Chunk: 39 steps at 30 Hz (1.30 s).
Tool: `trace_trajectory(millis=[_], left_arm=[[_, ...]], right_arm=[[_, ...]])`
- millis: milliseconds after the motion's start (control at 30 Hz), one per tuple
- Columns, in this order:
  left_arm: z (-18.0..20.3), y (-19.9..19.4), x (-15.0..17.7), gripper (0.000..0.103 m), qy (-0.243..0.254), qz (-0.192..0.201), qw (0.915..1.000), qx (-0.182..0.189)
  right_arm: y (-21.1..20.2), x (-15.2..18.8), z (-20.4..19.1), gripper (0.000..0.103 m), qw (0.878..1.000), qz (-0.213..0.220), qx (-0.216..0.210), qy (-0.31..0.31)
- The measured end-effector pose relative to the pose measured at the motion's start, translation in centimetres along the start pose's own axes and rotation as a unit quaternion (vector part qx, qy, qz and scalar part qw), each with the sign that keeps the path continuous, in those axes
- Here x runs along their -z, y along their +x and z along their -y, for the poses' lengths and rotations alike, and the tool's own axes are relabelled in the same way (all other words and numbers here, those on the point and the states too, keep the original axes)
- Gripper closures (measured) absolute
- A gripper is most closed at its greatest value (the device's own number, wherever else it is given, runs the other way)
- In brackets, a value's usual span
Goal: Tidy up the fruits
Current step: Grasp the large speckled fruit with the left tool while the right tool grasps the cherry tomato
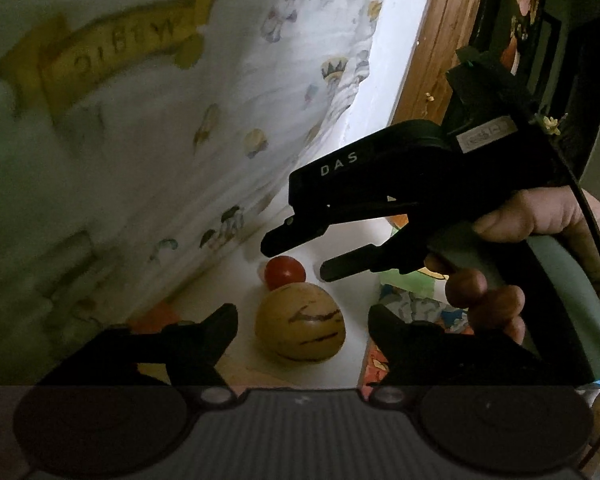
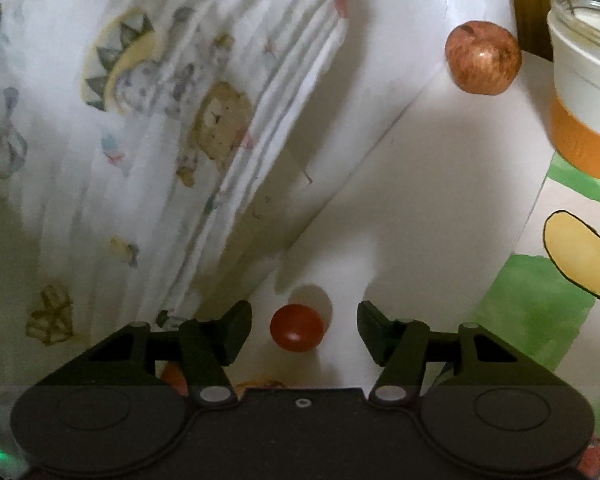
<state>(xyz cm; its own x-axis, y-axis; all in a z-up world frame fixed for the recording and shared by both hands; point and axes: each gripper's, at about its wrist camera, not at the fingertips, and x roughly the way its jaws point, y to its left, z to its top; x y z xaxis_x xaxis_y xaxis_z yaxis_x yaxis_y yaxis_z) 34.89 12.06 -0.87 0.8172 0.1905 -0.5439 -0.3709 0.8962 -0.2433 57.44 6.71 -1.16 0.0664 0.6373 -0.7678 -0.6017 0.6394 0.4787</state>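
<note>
The yellow striped fruit [image 1: 300,322] lies on its side on the white tabletop [image 2: 440,184], long axis roughly level across the left wrist view. It sits between the fingers of the left gripper [image 1: 302,320], whose jaws stand part open; the pads are clear of the fruit on both sides. The small red tomato [image 2: 297,327] is round, with no clear long axis, and rests just beyond the yellow fruit. The right gripper [image 2: 305,330] points down at the tomato, jaws part open, with a gap on each side and nothing held.

A white curtain [image 2: 160,120] printed with animals hangs along the table's far edge. A picture mat [image 2: 540,300] in green and yellow covers the table to the right.

Only the right wrist view shows the red apple [image 2: 483,58] and the glass jar [image 2: 588,80]. Only the left wrist view shows the person's hand [image 1: 540,248] on the right gripper's handle.
</note>
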Motion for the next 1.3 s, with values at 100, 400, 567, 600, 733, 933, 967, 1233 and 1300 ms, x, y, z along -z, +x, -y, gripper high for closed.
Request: trace_trajectory(millis=[100, 400, 567, 600, 733, 933, 967, 1233, 1300], left_arm=[[-0.4, 0.3, 0.2, 0.035, -0.007, -0.007, 0.9999, 0.003], [-1.5, 1.0, 0.6, 0.045, -0.04, -0.024, 0.9986, 0.023], [-1.7, 1.1, 0.7, 0.045, -0.047, -0.022, 0.9982, 0.028], [-1.8, 1.2, 0.6, 0.045, -0.051, -0.022, 0.998, 0.03], [-2.0, 1.4, 0.6, 0.045, -0.057, -0.02, 0.9976, 0.034], [-2.0, 1.7, 0.5, 0.045, -0.06, -0.017, 0.9973, 0.037], [-2.1, 1.7, 0.5, 0.045, -0.061, -0.017, 0.9972, 0.038], [-2.4, 1.4, 0.6, 0.045, -0.06, -0.015, 0.9973, 0.039], [-2.4, 1.3, 0.6, 0.045, -0.061, -0.014, 0.9973, 0.039]], right_arm=[[0.3, -0.1, -0.1, 0.045, 1.0, -0.002, -0.001, -0.007], [0.6, 0.1, -1.1, 0.056, 0.999, -0.003, 0.018, -0.042], [0.4, 0.5, -1.8, 0.058, 0.998, -0.004, 0.025, -0.059], [0.4, 0.5, -2.0, 0.058, 0.998, -0.005, 0.026, -0.062], [0.3, 0.9, -2.7, 0.064, 0.997, -0.009, 0.026, -0.068], [0.3, 1.0, -2.9, 0.07, 0.998, -0.007, 0.022, -0.062], [0.2, 1.0, -2.8, 0.07, 0.998, -0.006, 0.022, -0.061], [0.1, 0.4, -0.8, 0.07, 0.999, 0.005, 0.015, -0.032], [-0.2, 0.5, -0.3, 0.07, 0.999, 0.006, 0.018, -0.029]])
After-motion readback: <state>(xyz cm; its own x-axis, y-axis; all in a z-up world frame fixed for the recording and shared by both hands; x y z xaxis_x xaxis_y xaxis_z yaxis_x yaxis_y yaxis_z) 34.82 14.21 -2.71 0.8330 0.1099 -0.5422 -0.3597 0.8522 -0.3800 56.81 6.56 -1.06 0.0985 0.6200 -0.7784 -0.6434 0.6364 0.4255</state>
